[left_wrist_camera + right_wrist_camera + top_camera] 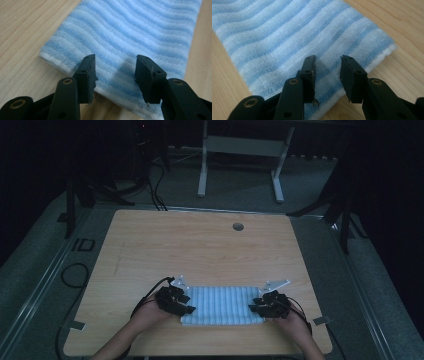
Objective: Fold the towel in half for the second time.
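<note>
Towel lies flat at 6 o'clock on the table, near the front edge, long side running 9 to 3. Blue and white stripes, looks folded into a thick pad.

Left gripper sits over the towel's 9 o'clock end, right gripper over the 3 o'clock end. Both are hand-held; forearms come in from 6 o'clock. Cables loop off the back of each.

Nothing else on the tabletop near the towel. The only feature is a round cable hole at 12 o'clock, well apart. No obstruction between grippers and cloth.

Left gripper view: left gripper has its jaws apart, nothing between them, tips just above the towel close to its near hem. Can't tell if the tips touch the cloth. Towel corner at 9 o'clock in that view, bare wood either side.

Right gripper view: right gripper also spread, gap a bit narrower, empty, over the towel by the hem. Corner at 3 o'clock. Some lint on the left pad tip.

Gripper views give the rib texture and jaw gap; the high view is too dim and small for that, but gives the layout.

Surface: light wood laminate, rounded corners. Room dark, grey floor, white desk frame at 12 o'clock, black stand legs at 10 and 2 o'clock, cables on the floor.
</note>
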Demonstrator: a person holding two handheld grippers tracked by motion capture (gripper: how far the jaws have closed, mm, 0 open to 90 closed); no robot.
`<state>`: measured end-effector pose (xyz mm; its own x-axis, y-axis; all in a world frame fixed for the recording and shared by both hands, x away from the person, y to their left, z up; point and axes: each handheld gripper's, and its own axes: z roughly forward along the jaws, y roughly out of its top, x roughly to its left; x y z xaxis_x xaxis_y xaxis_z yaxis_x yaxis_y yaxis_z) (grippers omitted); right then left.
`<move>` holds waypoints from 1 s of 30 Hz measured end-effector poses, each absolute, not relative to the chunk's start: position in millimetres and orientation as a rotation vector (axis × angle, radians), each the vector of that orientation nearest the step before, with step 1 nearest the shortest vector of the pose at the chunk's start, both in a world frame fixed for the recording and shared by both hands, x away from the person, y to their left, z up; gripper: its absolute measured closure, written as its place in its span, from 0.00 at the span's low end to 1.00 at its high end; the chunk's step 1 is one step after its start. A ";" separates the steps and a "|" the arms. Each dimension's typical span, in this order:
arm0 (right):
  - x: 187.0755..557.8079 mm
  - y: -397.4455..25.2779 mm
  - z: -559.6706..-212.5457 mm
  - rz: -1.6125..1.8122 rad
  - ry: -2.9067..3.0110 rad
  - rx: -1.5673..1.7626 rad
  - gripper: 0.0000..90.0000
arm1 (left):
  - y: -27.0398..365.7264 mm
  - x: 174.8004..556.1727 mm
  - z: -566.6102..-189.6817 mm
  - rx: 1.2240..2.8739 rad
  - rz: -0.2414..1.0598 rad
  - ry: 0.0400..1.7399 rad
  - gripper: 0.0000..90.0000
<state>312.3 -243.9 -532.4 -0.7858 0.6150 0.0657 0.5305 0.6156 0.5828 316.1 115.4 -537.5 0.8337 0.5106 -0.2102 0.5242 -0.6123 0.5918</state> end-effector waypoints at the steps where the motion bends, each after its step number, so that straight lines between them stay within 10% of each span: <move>1: 315.7 -244.7 -532.8 0.905 2.699 0.953 0.71 | 116.5 318.3 -537.6 2.341 -0.017 0.757 0.58; 30: 395.5 -210.9 -531.7 0.859 2.684 0.995 0.70 | 140.7 399.0 -536.4 2.305 0.057 0.908 0.58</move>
